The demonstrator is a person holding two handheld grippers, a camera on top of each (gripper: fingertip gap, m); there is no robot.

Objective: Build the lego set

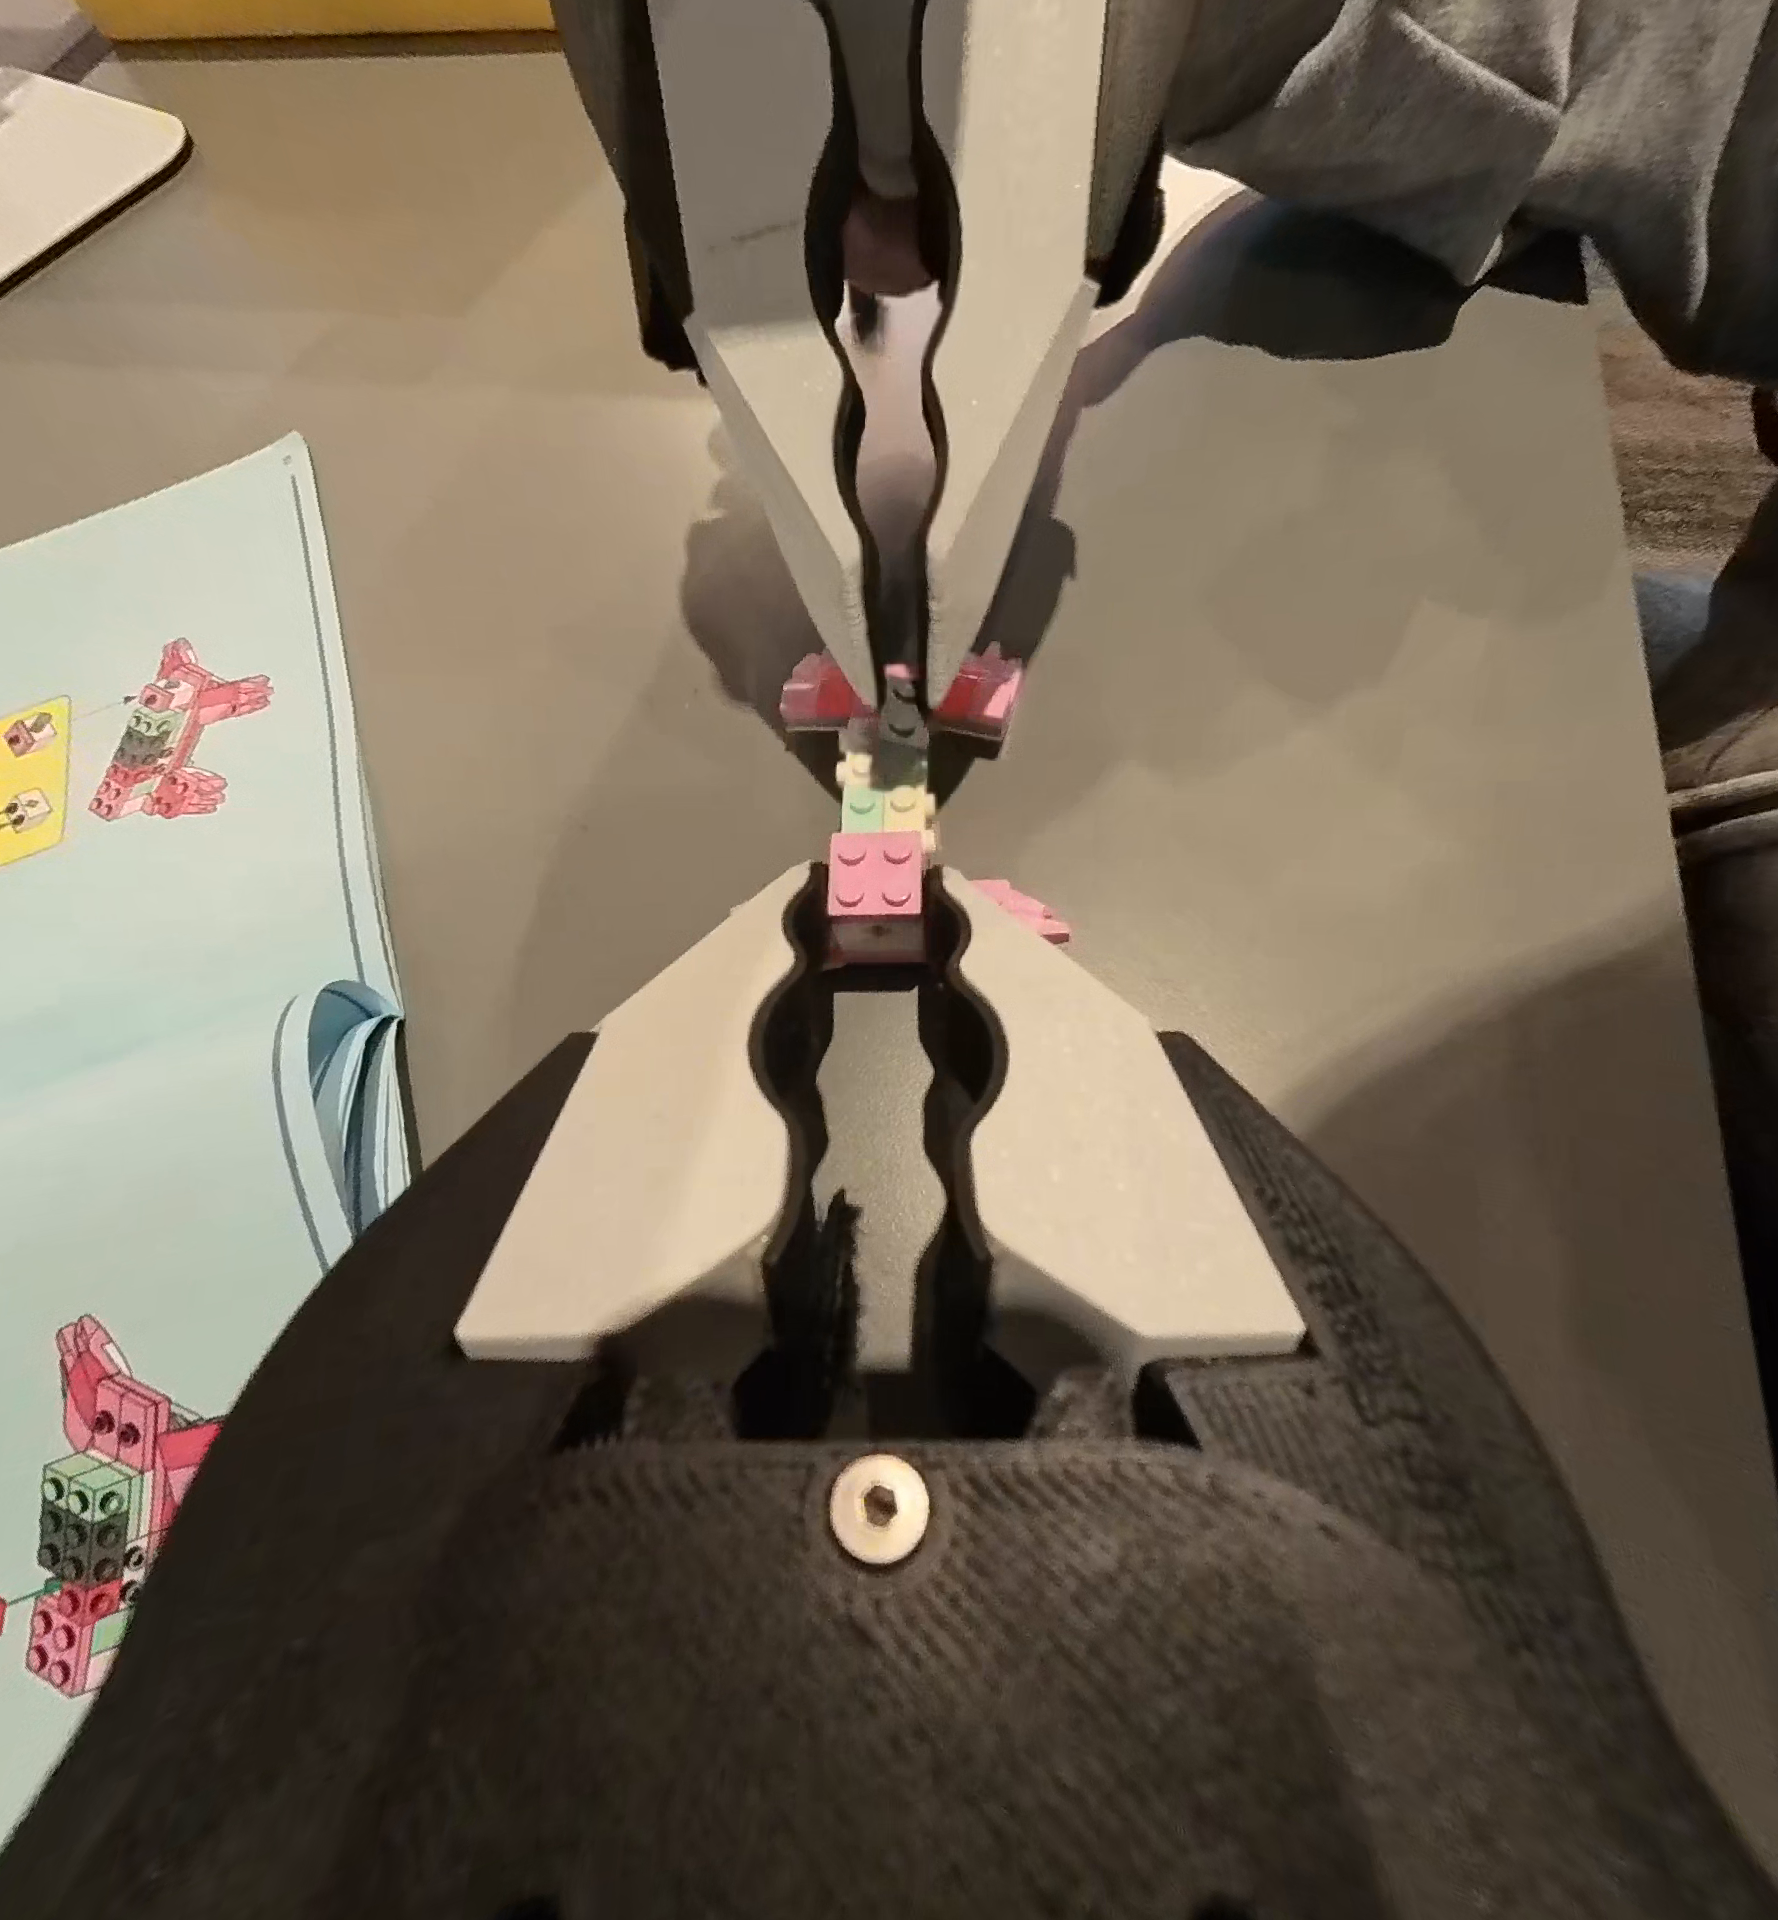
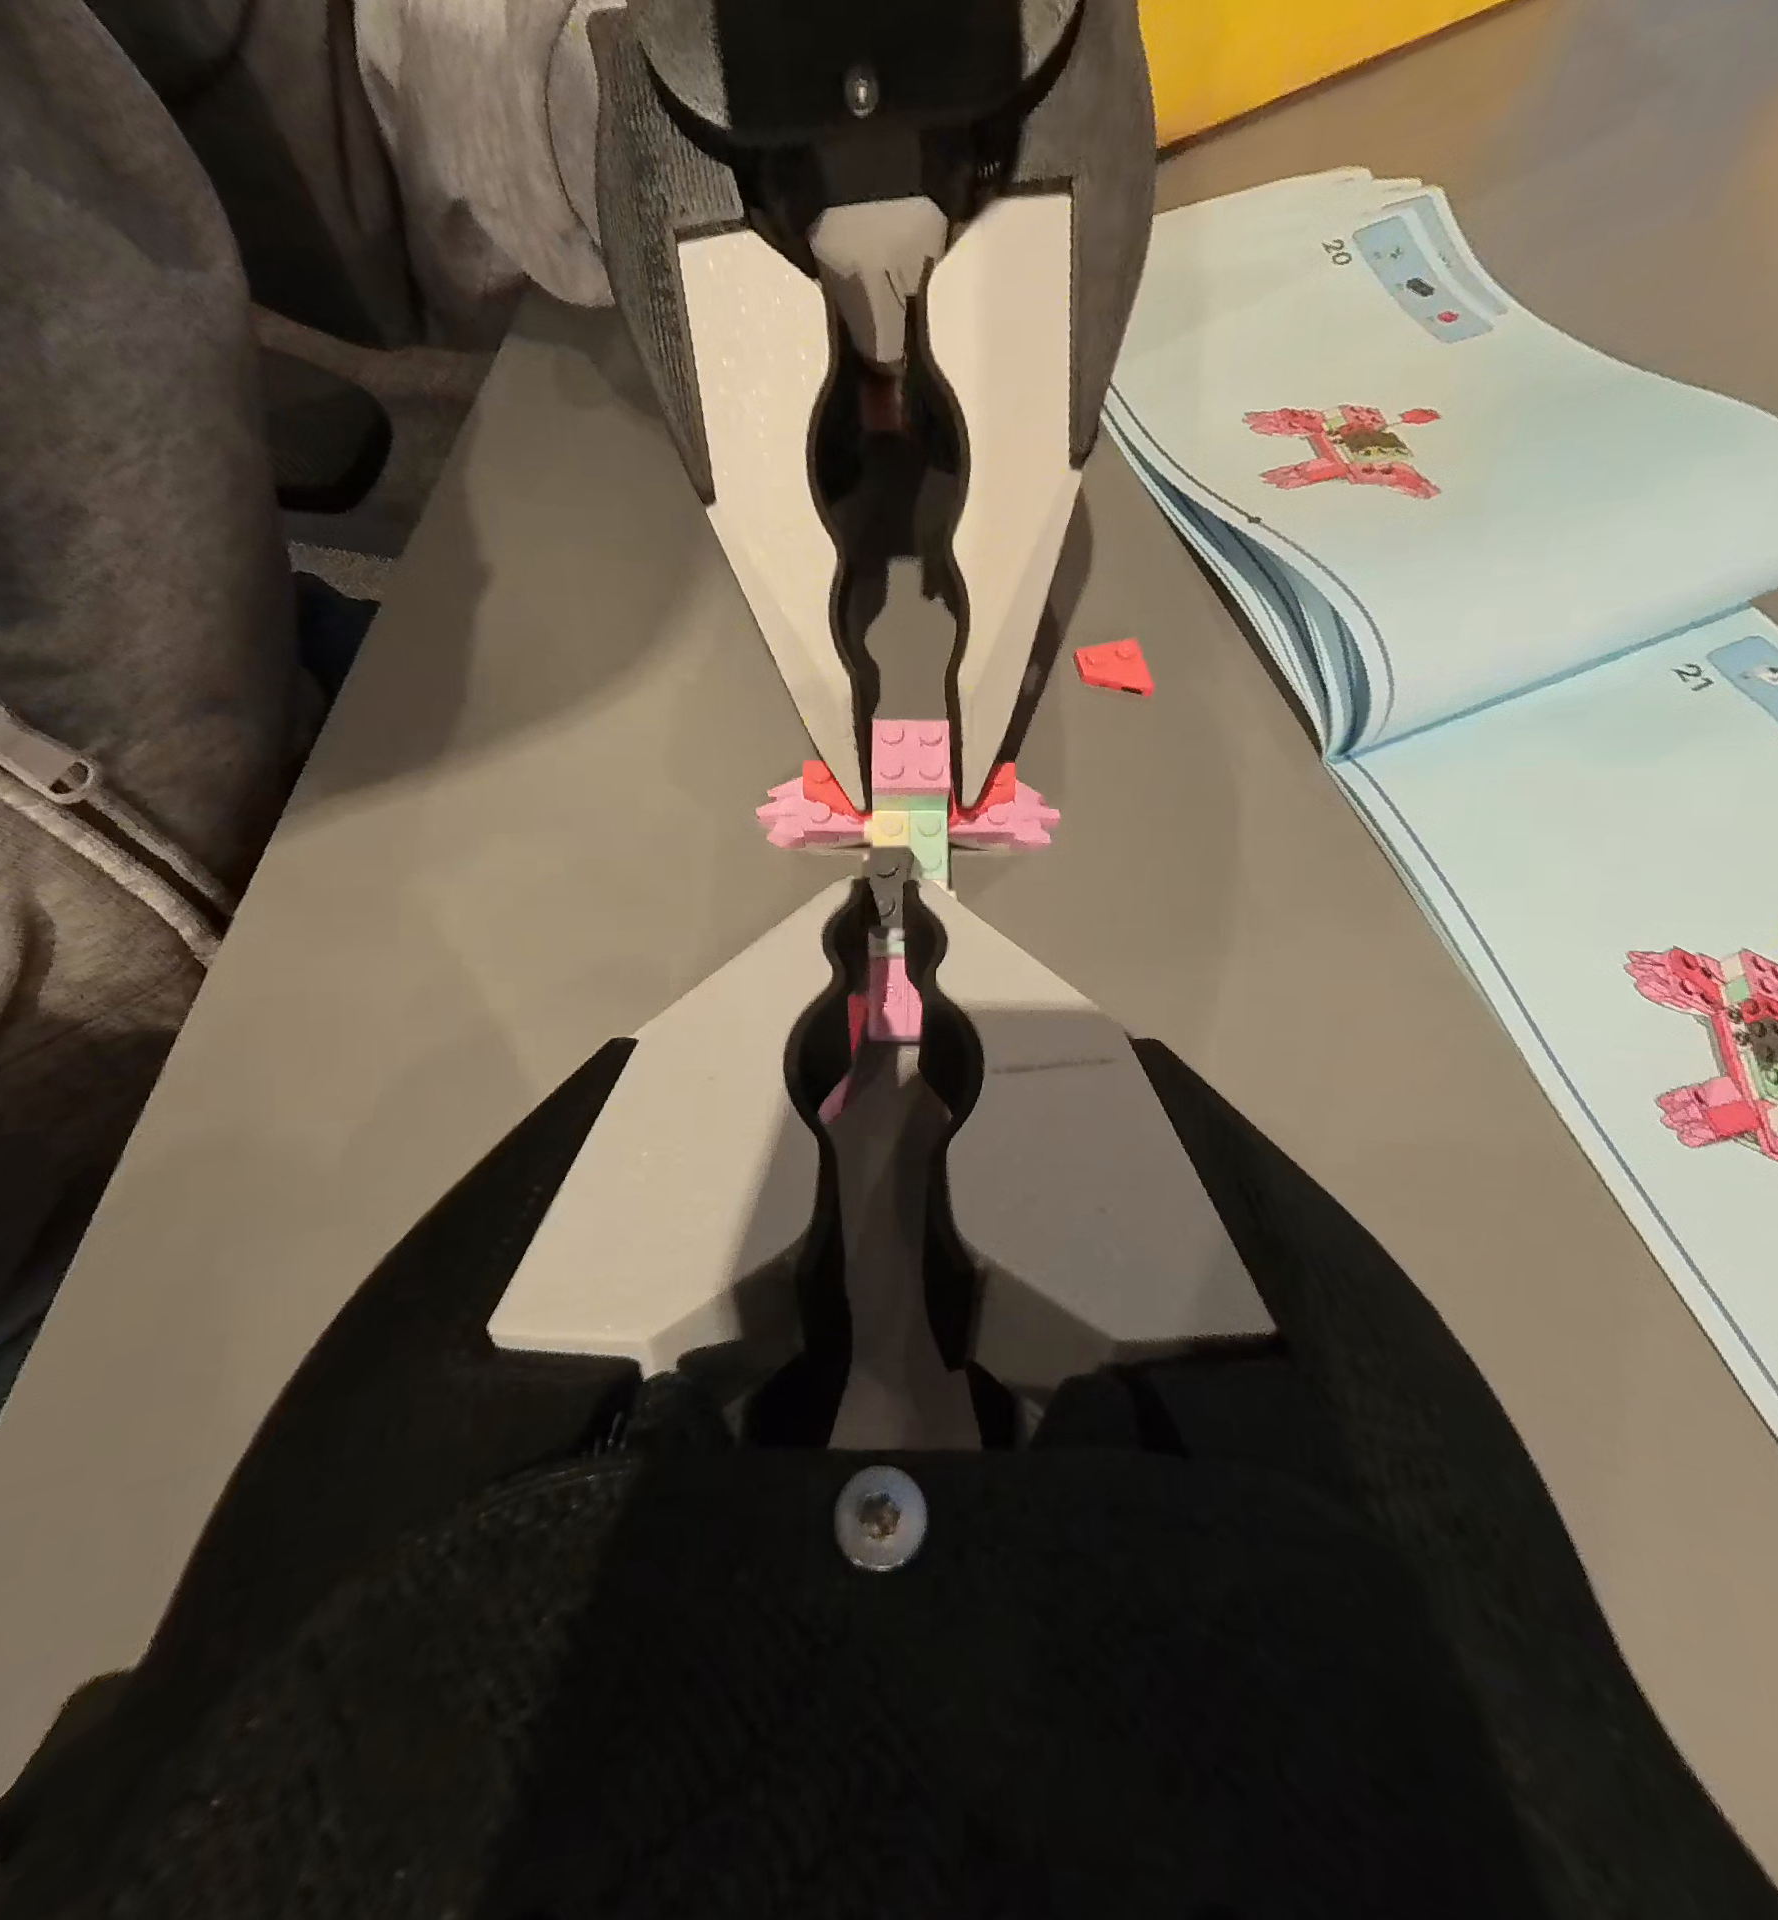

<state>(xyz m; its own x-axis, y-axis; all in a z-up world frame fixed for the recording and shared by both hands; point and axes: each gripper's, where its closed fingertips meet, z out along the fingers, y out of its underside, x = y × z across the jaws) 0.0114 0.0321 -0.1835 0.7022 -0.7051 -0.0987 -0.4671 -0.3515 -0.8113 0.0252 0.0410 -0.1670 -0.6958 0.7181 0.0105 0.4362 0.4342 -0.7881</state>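
A small lego model [image 1: 885,810] is held in the air between both grippers. It has a pink 2x2 brick, pale green and yellow bricks, a dark grey piece, and pink-and-red clawed legs sticking out to the sides. My left gripper [image 1: 872,881] is shut on the pink brick end. My right gripper [image 1: 900,694] comes from the opposite side and is shut on the dark grey end. In the right wrist view the model [image 2: 911,826] sits between my right gripper [image 2: 890,891] below and the left gripper [image 2: 911,800] above. A loose red wedge plate [image 2: 1116,665] lies on the table.
An open pale blue instruction booklet [image 1: 137,935] [image 2: 1487,520] lies on the grey table [image 1: 1280,831] beside the grippers. A yellow box [image 2: 1332,62] stands behind it. A white board [image 1: 33,187] lies at the far corner. A person's grey sleeve [image 1: 1487,156] is close by. My two grippers' fingertips are within a few centimetres of each other.
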